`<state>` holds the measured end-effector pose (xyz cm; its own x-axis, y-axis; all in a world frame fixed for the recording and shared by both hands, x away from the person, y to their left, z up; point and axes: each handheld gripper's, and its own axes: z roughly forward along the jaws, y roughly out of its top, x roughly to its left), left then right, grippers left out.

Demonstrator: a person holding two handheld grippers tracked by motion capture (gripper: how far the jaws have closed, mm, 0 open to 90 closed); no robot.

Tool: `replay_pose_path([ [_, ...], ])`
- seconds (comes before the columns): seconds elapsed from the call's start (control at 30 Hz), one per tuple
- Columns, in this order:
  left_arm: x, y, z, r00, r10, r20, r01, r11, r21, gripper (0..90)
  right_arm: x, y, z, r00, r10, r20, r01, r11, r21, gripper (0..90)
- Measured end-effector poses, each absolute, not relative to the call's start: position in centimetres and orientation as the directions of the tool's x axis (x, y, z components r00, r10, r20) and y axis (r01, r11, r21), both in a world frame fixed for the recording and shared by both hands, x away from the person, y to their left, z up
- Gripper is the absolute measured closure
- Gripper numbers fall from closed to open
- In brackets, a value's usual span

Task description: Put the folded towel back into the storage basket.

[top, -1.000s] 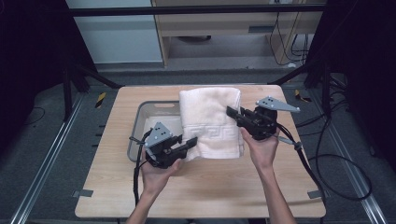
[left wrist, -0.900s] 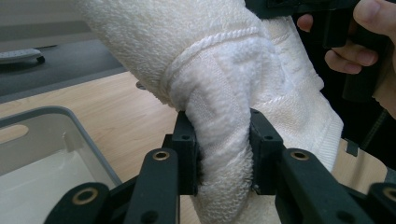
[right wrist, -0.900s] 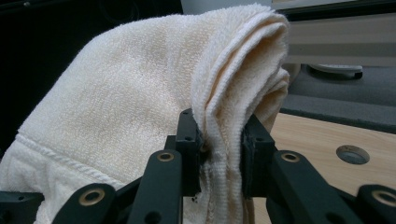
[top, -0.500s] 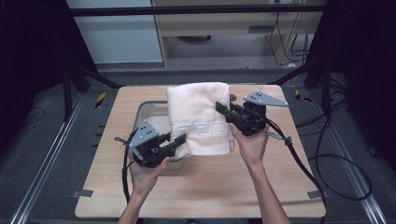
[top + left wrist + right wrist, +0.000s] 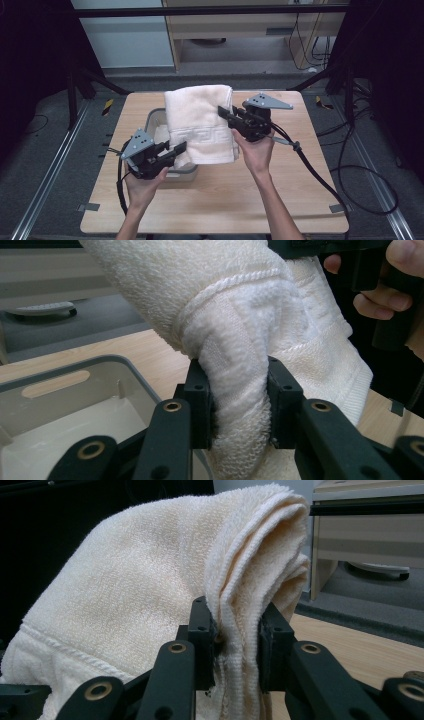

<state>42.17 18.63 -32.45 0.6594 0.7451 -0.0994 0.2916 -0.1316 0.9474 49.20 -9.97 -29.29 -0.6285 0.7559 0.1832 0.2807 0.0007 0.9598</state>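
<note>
Nearest the person, the left gripper (image 5: 177, 149) pinches the near left corner of a folded white towel (image 5: 202, 122); in the left gripper view its 2 jaws press a bunched, rolled edge of the towel (image 5: 235, 330) between them (image 5: 239, 412). Just under that corner sits a grey bin (image 5: 154, 120) on the wooden table (image 5: 280, 200), its pale inside and slotted wall (image 5: 60, 385) showing beside the jaws. Farther out, the right gripper (image 5: 224, 112) clamps the towel's right edge; the right gripper view shows several folded layers (image 5: 165, 575) squeezed between its jaws (image 5: 236, 645). The towel hangs between the 2 grippers, over the bin and the table's middle, its patterned band toward the near end.
</note>
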Motion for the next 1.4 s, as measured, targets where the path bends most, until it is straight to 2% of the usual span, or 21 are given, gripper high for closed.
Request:
replay_pose_path([
  [0.5, 42.4, 22.1, -32.8, 0.628, 0.772, -0.102, 0.308, -0.126, 0.943, 68.1, 50.4, -6.0, -29.7, -0.649, 0.740, 0.174, 0.281, 0.021, 0.959, 72.9],
  [0.83, 42.6, 23.1, -33.2, 0.608, 0.788, -0.096, 0.326, -0.138, 0.935, 68.1, 51.2, -4.8, -30.7, -0.658, 0.725, 0.202, 0.302, 0.008, 0.953, 72.8],
  [1.4, 44.4, 25.1, -35.4, 0.569, 0.811, -0.141, 0.397, -0.120, 0.910, 68.0, 53.1, -2.1, -32.9, -0.648, 0.737, 0.191, 0.329, 0.044, 0.943, 72.8],
])
